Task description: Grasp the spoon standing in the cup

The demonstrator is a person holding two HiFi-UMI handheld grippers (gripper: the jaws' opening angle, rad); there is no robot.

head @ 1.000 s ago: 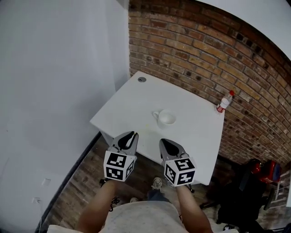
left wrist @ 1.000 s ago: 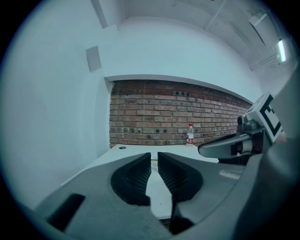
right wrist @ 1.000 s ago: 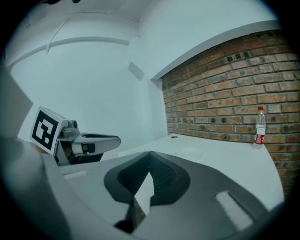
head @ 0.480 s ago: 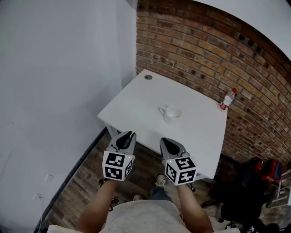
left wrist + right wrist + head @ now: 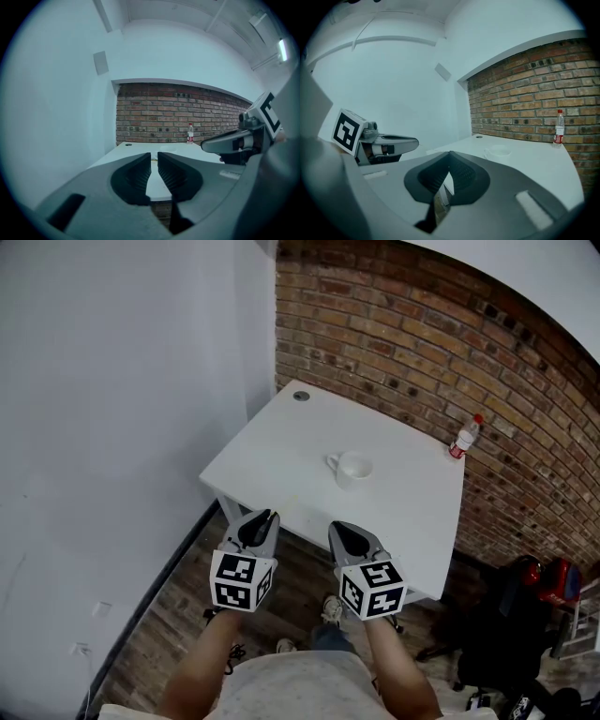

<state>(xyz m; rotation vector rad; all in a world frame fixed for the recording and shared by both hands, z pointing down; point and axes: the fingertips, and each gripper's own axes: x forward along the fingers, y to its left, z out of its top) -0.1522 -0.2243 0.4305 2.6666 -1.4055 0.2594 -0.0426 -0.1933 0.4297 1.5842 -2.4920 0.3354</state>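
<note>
Seen from the head view, a white table (image 5: 272,456) fills the corner against a brick wall (image 5: 394,324). The cup (image 5: 354,468) sits near the table's middle, handle turned left; it is too small here to tell whether a spoon stands in it. A red-capped bottle (image 5: 463,437) stands at the far right corner by the bricks. The left gripper (image 5: 265,518) and the right gripper (image 5: 339,531) hang side by side over the table's near edge, both well apart from the cup.

In the left gripper view, its jaws stand only a narrow slit apart, with nothing between them but the tabletop beyond.

In the right gripper view, the jaw tips meet and grip nothing. The cup (image 5: 499,151) lies ahead and to the right on the table, the bottle (image 5: 558,127) farther off by the wall.
</note>
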